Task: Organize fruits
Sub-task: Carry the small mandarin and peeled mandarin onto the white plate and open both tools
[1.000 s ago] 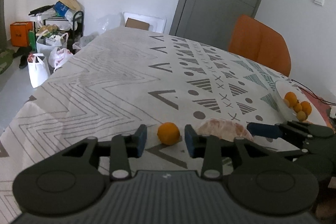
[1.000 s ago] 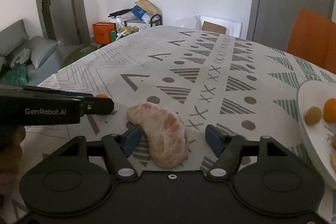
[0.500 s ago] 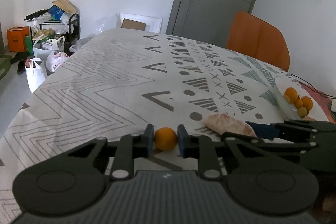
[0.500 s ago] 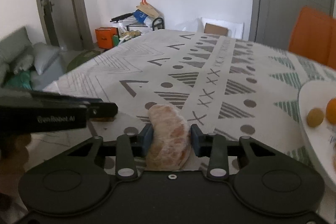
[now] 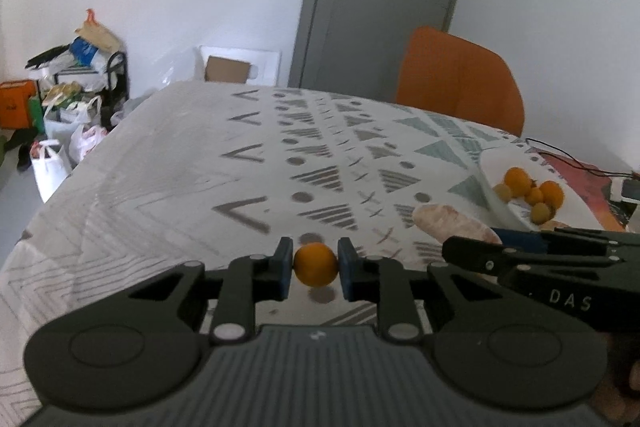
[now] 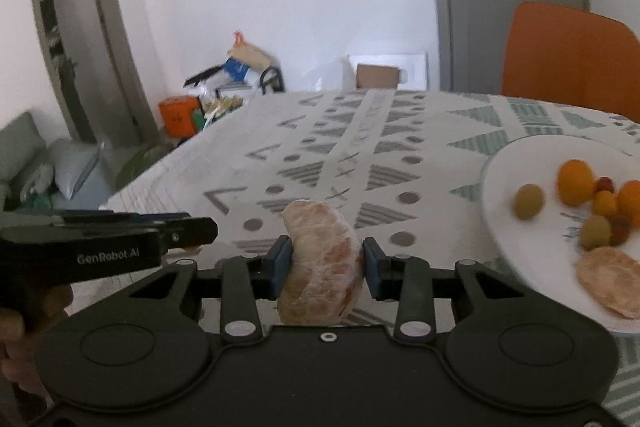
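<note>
Gripping a small orange [image 5: 315, 264], the left hand-held gripper [image 5: 314, 269] was clenched on it above the worktop [image 5: 168, 171]. Right hand-held gripper [image 6: 325, 267] clamped a peeled citrus piece [image 6: 320, 263], beside the white plate [image 6: 504, 211].

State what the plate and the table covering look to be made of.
Plate: probably glazed ceramic, though melamine is possible; smooth white surface with a soft sheen and a raised rim.
Tablecloth: woven fabric, matte; it creases and drapes over the table edge, with printed grey and green geometric marks.
</note>
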